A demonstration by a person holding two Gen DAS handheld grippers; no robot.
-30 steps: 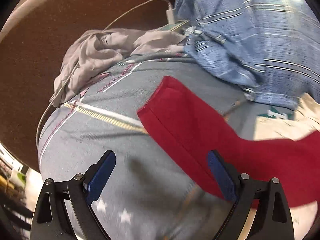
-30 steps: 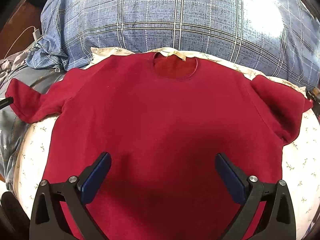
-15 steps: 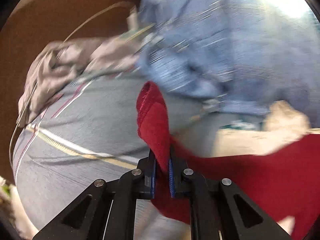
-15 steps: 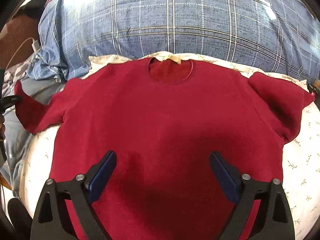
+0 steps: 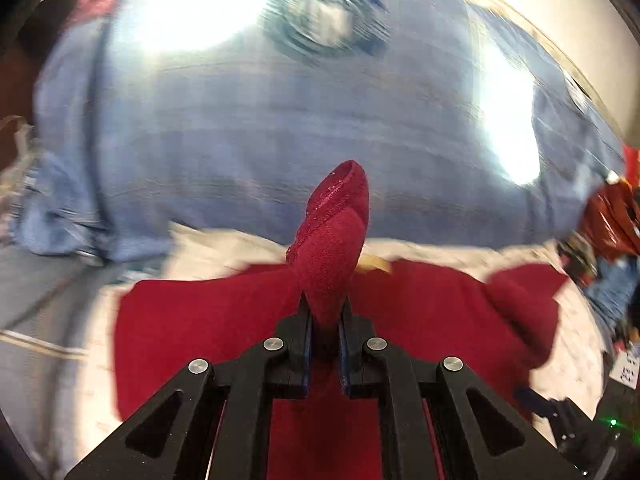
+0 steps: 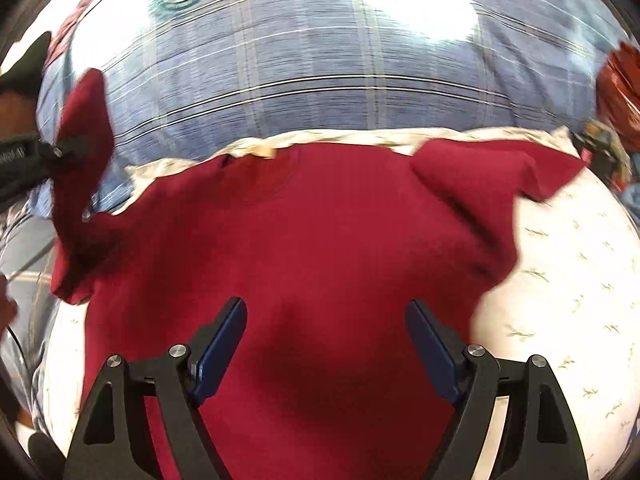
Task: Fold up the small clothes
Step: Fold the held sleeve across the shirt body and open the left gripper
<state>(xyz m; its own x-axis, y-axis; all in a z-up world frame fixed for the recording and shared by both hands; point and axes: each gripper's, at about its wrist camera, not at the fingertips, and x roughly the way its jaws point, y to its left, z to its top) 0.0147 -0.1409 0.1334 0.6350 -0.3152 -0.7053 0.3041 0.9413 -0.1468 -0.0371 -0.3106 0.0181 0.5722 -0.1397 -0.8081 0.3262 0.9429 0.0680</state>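
Pinching the left sleeve (image 5: pixel 332 248) in my left gripper (image 5: pixel 325 330), I hold it raised at the red shirt (image 6: pixel 320 240)'s left edge; its body lies flat rightward on the floral sheet (image 6: pixel 560 280). My right gripper (image 6: pixel 326 344) hovers above, closing on nothing.

Deep red shirt (image 6: pixel 320 240) (plain, unpatterned). Beyond shirt, blue plaid quilt (image 6: pixel 320 72); beneath shirt, white sheet (image 6: pixel 560 300) sprigged with small leaves.

Strong motion blur, blown-out glare up top, fisheye-warped edges.
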